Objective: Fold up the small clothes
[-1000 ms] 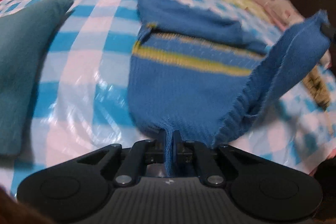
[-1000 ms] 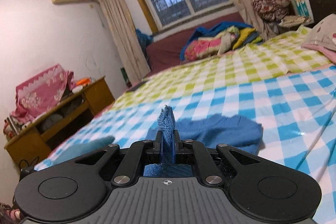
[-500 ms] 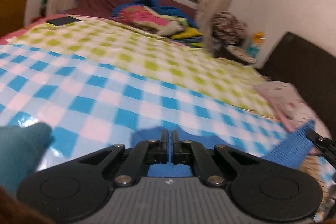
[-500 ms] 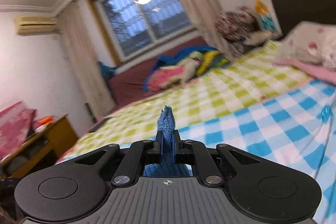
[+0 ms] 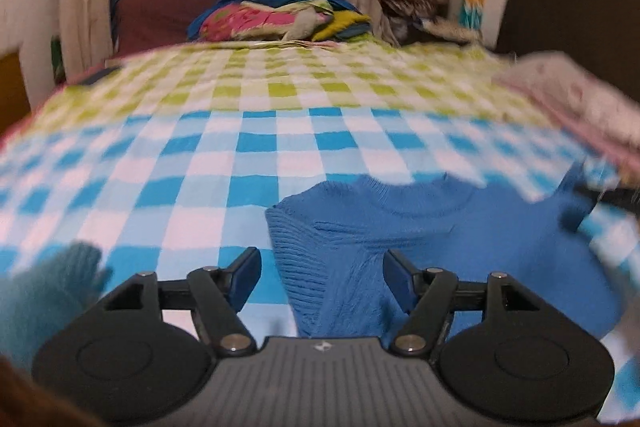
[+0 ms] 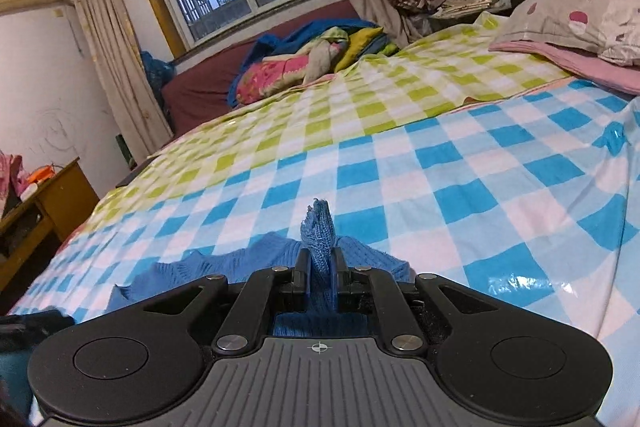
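here the blue sweater [image 5: 420, 239] lay folded over on the checked bed [image 5: 256, 163]. left gripper [image 5: 322, 279] jaws had just been opening, nothing pinched between them; right gripper [image 6: 320, 277] jaws clamped a knit corner. more folds probably left. sweater's near part hidden behind the gripper bodies; left view blurred.

A bed [image 5: 256, 143] under a checked sheet [image 6: 500, 187], blue near, green toward 12 o'clock. On it: a blue sweater [image 5: 440, 227] at 5 o'clock, a teal cloth [image 5: 44, 291] at 8 o'clock, a pillow [image 6: 568, 19] at 2 o'clock, and heaped bedding [image 5: 280, 17] at 12 o'clock.
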Demonstrator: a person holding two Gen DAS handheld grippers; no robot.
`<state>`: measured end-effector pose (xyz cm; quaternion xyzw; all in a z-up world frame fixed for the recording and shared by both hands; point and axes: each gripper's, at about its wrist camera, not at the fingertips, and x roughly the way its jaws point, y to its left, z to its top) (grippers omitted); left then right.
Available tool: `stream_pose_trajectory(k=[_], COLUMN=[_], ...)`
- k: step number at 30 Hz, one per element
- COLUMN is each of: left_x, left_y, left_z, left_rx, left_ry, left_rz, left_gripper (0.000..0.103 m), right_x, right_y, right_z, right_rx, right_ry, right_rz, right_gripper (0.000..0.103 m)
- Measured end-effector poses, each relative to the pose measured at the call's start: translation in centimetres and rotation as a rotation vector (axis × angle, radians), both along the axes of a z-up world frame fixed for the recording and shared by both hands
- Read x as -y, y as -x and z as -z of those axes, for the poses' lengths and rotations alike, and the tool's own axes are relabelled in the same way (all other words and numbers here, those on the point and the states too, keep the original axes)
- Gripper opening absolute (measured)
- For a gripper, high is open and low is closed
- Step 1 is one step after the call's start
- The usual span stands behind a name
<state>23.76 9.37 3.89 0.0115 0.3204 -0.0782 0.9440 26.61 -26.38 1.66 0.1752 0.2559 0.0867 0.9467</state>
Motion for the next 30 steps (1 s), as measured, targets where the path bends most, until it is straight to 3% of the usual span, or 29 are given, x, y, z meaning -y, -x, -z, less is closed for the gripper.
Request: stream_pose_trajectory(k=[3,6,9,16,22,25,27,30], left_x=[1.5,2.3,2.3,0.9,-0.1,-0.9,-1.1,-1.2], left_y=[-0.9,-1.1,-0.5,0.6,-2.7,-5.3,-6.4,-7.1], left_z=[1.5,2.9,2.2,-2.8,-5.4,-3.9,-1.6,1.4], left_rx=[-0.043,-0.119,-0.119,0.006,0.101,0.07,0.021,-0.06], left_ry=[-0.149,-0.198,-0.175,-0.067,-0.004,0.008,-0.024,-0.08], left_rz=[0.013,0.052,0.06,0.041,-0.015,-0.077,-0.108,-0.165], left_gripper=[0.067,0.032,0.011,0.011,0.011,0.011,0.012,0.013], right_x=[0.4,0.5,0.5,1.5,1.6,1.5,1.4,0.2], right_y=[0.1,0.3,0.5,1.6,0.9,-1.1,-2.8,-4.6], right_z=[0.0,0.2,0.2,-2.8,-5.0,-3.9,-2.0,0.5], right_rx=[-0.01,-0.019,-0.025,0.082,0.186,0.165,0.089,-0.016], right_ry=[-0.012,-0.012,-0.025,-0.087,-0.137,-0.114,-0.091,0.028], right_rz=[0.001,-0.004,-0.019,-0.003,0.045,0.1,0.111,0.11], right_gripper=[0.01,0.01,0.01,0.009,0.008,0.008,0.014,0.014])
